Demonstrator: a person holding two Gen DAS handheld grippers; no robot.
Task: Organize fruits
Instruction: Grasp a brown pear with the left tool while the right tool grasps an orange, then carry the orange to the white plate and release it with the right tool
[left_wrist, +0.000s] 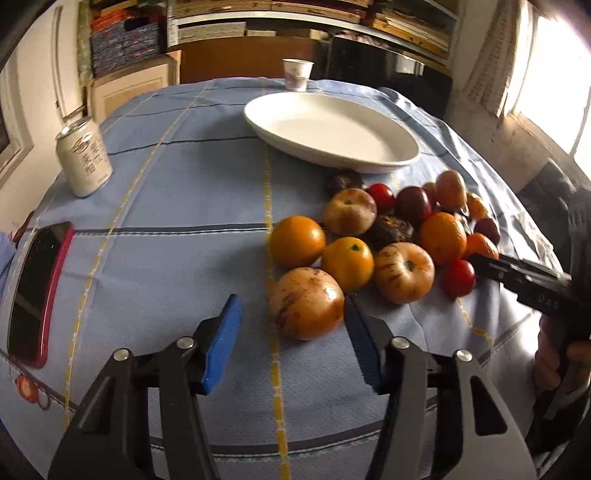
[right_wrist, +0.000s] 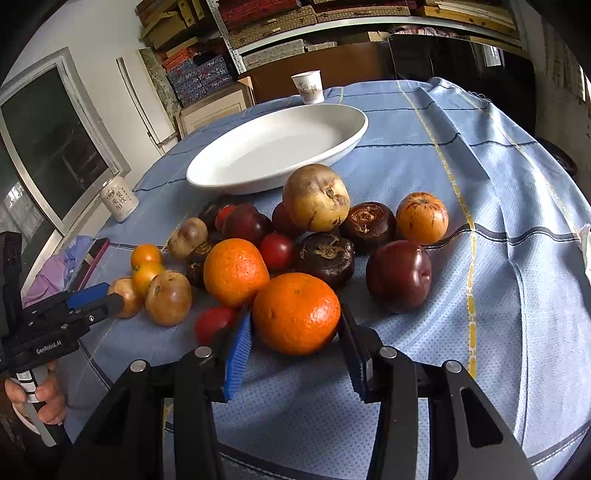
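Fruits (right_wrist: 295, 258) crowd beside white plate (right_wrist: 280, 147); blue cloth (right_wrist: 498, 184) beyond lies bare.

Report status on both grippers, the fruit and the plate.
Right gripper shut on orange. Left gripper open, brown fruit at its right pad only. White plate holds no fruit. Pile crowds both.

Both grippers tilt downward: the left gripper (left_wrist: 293, 314) has its blue-padded fingers (left_wrist: 221, 339) parted with a gap on one side, while the right gripper (right_wrist: 295, 325) has its fingers (right_wrist: 238, 354) pressed close together around a load.
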